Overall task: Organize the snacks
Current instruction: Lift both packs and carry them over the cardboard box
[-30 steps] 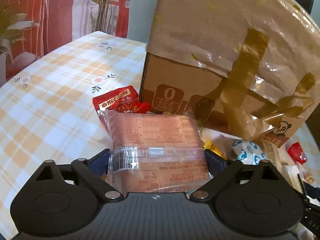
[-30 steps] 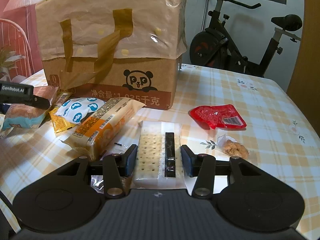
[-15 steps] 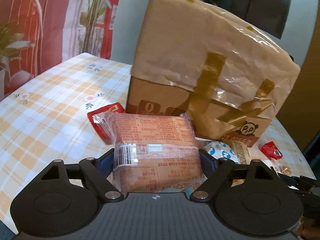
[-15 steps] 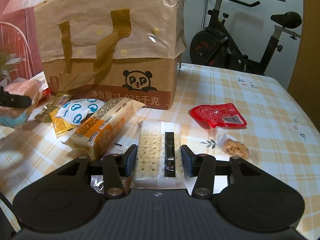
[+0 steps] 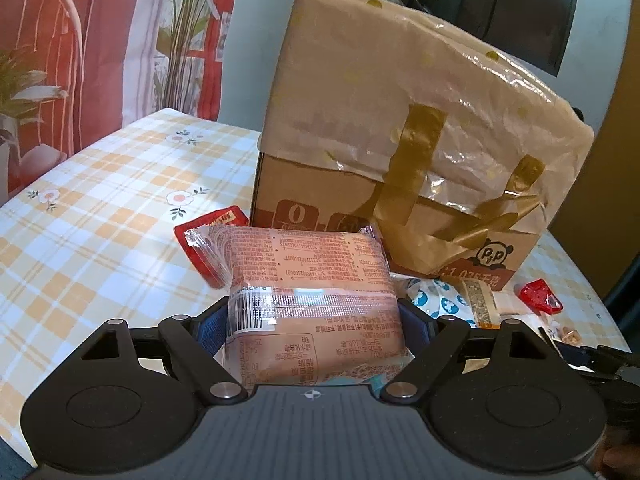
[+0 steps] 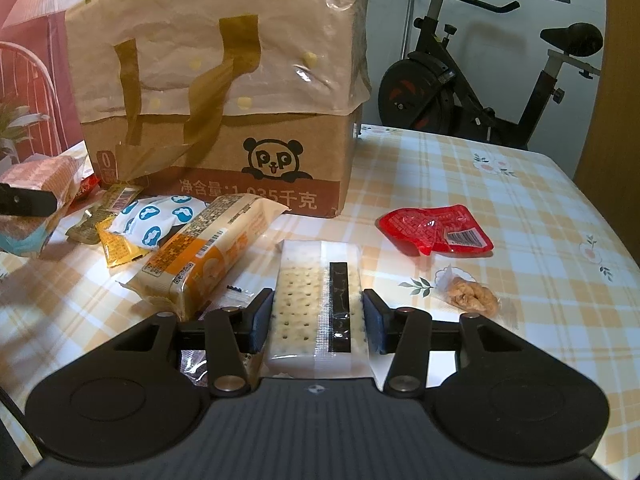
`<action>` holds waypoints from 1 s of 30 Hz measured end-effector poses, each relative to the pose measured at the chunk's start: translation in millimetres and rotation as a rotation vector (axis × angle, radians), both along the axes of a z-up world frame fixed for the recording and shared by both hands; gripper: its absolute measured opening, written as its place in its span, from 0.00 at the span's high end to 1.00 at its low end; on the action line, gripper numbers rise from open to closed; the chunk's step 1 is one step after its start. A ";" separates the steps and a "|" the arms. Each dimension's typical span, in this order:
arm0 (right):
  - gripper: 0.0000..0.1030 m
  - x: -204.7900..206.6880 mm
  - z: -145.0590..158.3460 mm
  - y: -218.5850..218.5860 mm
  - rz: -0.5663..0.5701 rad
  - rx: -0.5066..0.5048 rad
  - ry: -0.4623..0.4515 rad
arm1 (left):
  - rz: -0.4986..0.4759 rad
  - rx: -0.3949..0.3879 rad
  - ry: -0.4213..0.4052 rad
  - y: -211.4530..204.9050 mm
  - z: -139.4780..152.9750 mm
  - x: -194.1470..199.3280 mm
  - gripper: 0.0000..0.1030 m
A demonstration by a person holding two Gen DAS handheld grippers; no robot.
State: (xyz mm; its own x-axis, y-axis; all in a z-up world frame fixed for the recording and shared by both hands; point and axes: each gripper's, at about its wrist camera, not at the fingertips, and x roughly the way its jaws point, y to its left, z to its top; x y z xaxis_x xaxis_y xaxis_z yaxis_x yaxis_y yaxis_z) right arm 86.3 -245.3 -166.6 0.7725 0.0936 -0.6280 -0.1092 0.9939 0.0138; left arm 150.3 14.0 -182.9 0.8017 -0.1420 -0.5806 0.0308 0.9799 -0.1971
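A checked tablecloth covers the table, and a tall cardboard box, lined with a pale plastic bag folded over its rim, stands at the middle of the far side. In front of the box a loose group of snacks is spread out: an orange-and-cream biscuit pack, a white pouch with blue clouds, a red sachet and a small clear bag of nuts.

The pink bread pack is clamped between the pads of the left gripper, whose jaws stand wide because the pack is wide. Compared with the earlier left wrist views, the pack is now raised off the tablecloth and the box is seen from further back, with its covered top in view. The jaws have narrowed slightly on the pack during the lift. The pick is judged complete; transfer toward the box is the likely next step.

The cracker pack is gripped at a moderate opening by the right gripper. Its position is unchanged, low over the tablecloth in front of the box.
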 end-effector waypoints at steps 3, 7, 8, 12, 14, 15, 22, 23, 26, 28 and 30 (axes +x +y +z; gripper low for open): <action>0.52 0.1 -0.2 -0.4 0.000 0.004 0.000 | 0.004 0.001 -0.012 1.0 3.1 -2.2 0.16; 0.52 0.1 -0.1 -1.4 0.000 0.009 0.001 | 0.002 0.000 -0.028 1.3 8.8 -6.3 0.16; 0.52 0.0 0.1 -1.9 0.000 0.012 0.001 | 0.002 -0.001 -0.031 2.0 10.4 -7.6 0.16; 0.52 -5.7 4.0 -9.9 -0.017 0.050 -0.022 | 0.015 0.001 -0.061 6.4 20.2 -13.1 0.16; 0.52 -13.8 10.5 -18.3 -0.036 0.095 -0.065 | 0.023 0.013 -0.079 8.4 28.0 -13.9 0.16; 0.52 -17.0 14.4 -21.3 -0.047 0.108 -0.081 | 0.023 0.016 -0.089 9.4 33.0 -14.4 0.16; 0.52 -40.7 68.3 -28.8 -0.070 0.162 -0.294 | 0.042 0.032 -0.232 8.2 86.8 -22.7 0.16; 0.52 -41.8 77.4 -28.4 -0.065 0.169 -0.321 | 0.033 0.034 -0.254 6.1 94.7 -23.2 0.16; 0.52 -42.8 110.3 -25.2 -0.044 0.182 -0.422 | 0.005 0.042 -0.319 -3.1 120.8 -18.7 0.16; 0.52 -38.9 131.9 -21.1 -0.016 0.179 -0.481 | -0.041 0.051 -0.342 -9.9 136.1 -9.4 0.16; 0.52 -29.4 152.8 -13.5 0.033 0.150 -0.525 | -0.070 0.040 -0.353 -14.2 150.3 5.1 0.16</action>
State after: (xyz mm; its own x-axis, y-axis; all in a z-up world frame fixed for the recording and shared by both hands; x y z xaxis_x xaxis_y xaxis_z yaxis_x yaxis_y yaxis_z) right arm 56.8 -258.8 -13.8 0.9737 0.1820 -0.1369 -0.1707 0.9812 0.0905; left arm 155.4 -0.2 -32.7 0.9430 -0.1863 -0.2758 0.1575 0.9798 -0.1235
